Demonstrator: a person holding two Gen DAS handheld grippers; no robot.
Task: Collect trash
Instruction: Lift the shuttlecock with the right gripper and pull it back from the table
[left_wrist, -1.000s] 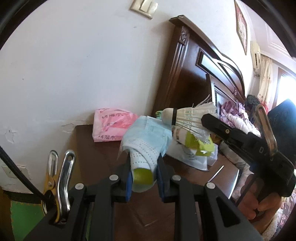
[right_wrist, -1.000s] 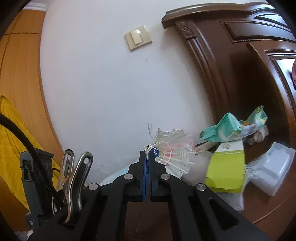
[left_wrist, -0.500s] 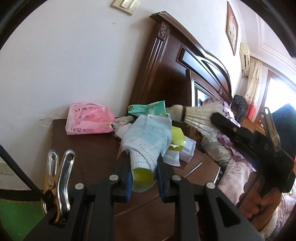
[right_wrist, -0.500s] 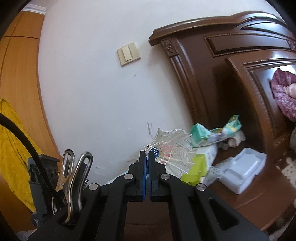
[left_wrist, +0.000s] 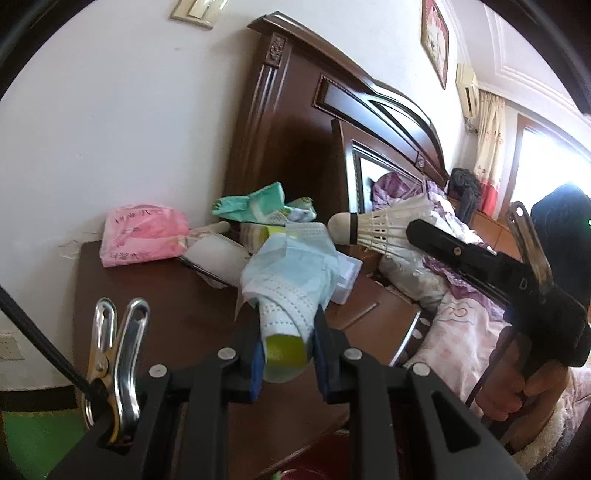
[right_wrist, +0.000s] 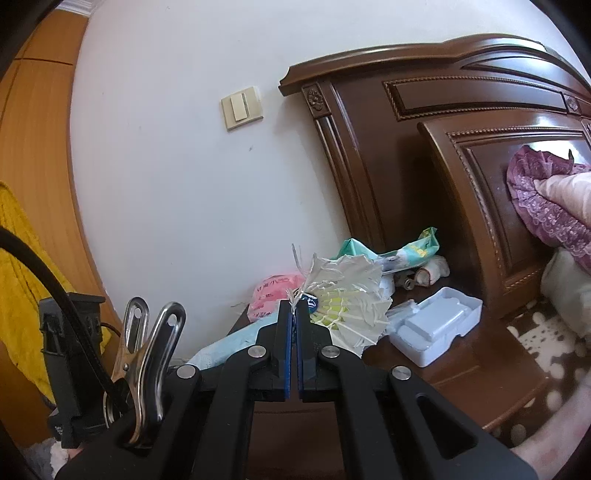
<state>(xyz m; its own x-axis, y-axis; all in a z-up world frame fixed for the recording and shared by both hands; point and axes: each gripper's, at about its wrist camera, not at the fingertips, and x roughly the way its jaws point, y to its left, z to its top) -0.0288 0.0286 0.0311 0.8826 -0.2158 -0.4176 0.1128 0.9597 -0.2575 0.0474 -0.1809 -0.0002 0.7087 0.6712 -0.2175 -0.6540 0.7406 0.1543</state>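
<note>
While both hands carry a load, we note that nothing now lies ahead of either claw to be reached for: the coming move turns on where the trash goes, and no bin shows in either view. Our left gripper (left_wrist: 286, 341) is clamped on a crumpled pale-blue face mask wrapped around a yellow-green piece (left_wrist: 291, 291), the bundle standing up and away from the pads, above the front part of the dark brown wooden nightstand (left_wrist: 155, 295). Our right gripper (right_wrist: 294, 325) is pressed together on the frayed feather edge of a white feather shuttlecock (right_wrist: 347, 295); in the left view its long axis runs level, cork nose toward the wall, just right of and above the mask. Both tools point slightly downward, side by side, right hand (left_wrist: 517, 384) near the bed side. Left on the nightstand: a pink plastic packet (left_wrist: 142, 236) at the back left corner, a green wipes pack (left_wrist: 255, 206) against the headboard, a white plastic tray (right_wrist: 436, 325) toward the right edge. Judged: carry-off is the step in hand; the feather pinch looks thin and could slip.
</note>
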